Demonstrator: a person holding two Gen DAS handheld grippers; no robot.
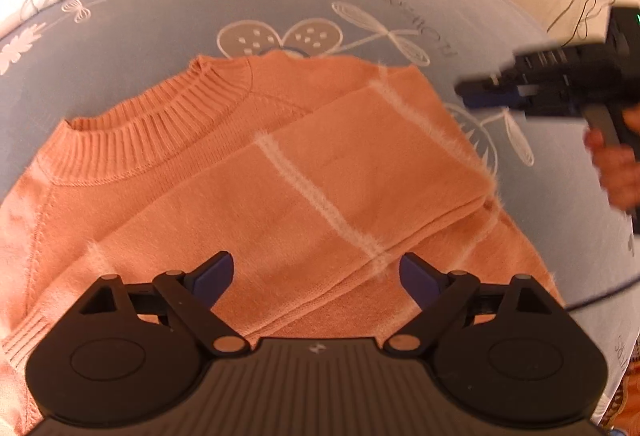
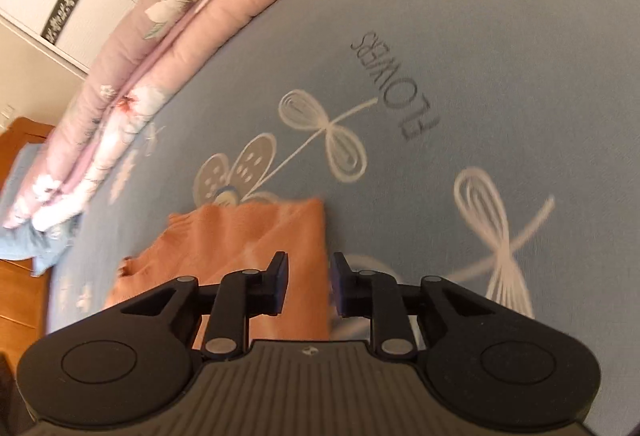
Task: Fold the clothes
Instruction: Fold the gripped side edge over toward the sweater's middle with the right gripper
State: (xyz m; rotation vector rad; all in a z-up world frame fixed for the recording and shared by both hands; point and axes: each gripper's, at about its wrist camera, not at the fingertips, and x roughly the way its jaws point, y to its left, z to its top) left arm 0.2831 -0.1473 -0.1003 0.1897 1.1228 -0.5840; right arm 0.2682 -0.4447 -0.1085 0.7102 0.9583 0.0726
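Left claw: your left gripper hangs over the lower part of the sweater with its jaws spread wide; nothing sits between the blue pads, and whether they brush the knit you cannot tell.
Right claw: your right gripper has its jaws drawn in to a narrow gap, empty; the pads press on nothing. It hovers off the sweater's right edge, above the sheet.
Right hand: seen from the left wrist camera, your hand grips the handle of that gripper at the right side of the bed.
Sweater: the orange sweater lies flat on the blue sheet, ribbed collar toward the far side of the bed, one sleeve folded across the chest, pale fuzzy stripes crossing it.
Bedding: a pink flowered quilt is rolled along the far edge of the bed, well apart from the sweater.
Sheet print: the word FLOWERS lies beyond the sweater.
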